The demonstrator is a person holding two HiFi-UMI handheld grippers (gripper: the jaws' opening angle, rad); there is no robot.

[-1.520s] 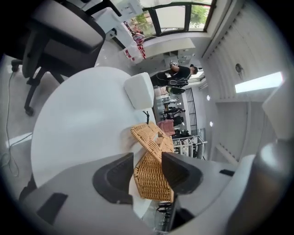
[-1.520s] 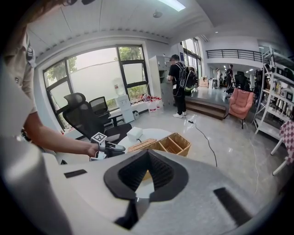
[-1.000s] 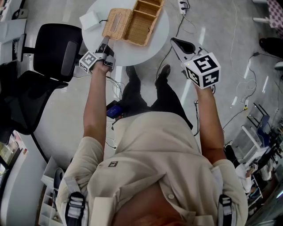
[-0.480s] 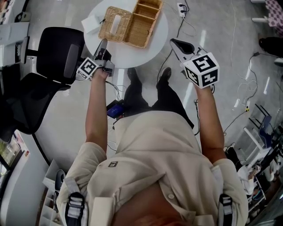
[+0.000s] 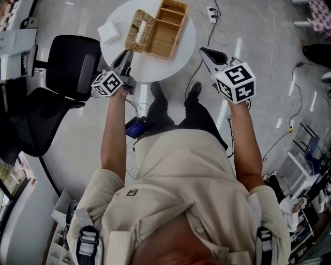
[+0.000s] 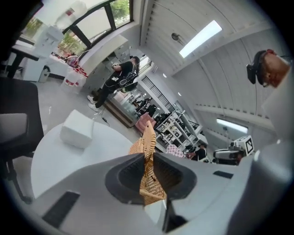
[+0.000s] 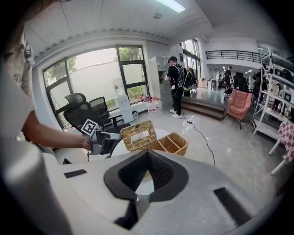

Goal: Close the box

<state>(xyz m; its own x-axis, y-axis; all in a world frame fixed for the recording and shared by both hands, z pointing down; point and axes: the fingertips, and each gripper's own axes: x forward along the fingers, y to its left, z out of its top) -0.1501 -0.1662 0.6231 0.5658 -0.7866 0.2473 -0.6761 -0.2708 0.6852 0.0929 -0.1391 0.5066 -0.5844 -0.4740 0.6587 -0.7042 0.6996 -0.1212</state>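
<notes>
An open wicker box stands on the round white table. Its hinged lid, with an oval slot, stands nearly on edge at the box's left. My left gripper reaches over the table's near edge and is shut on the lid's free edge. In the left gripper view the lid runs edge-on between the jaws of the left gripper. My right gripper hangs in the air right of the table, shut and empty. Its own view shows the lid, the box and the left gripper.
A white block lies on the table left of the lid. A black office chair stands close to the table's left side. A power strip and cables lie on the floor beyond. People stand far off in the room.
The lid has swung up from lying flat on the table to standing on edge. My left gripper has moved right and slightly up with it. The right gripper has stayed put.
</notes>
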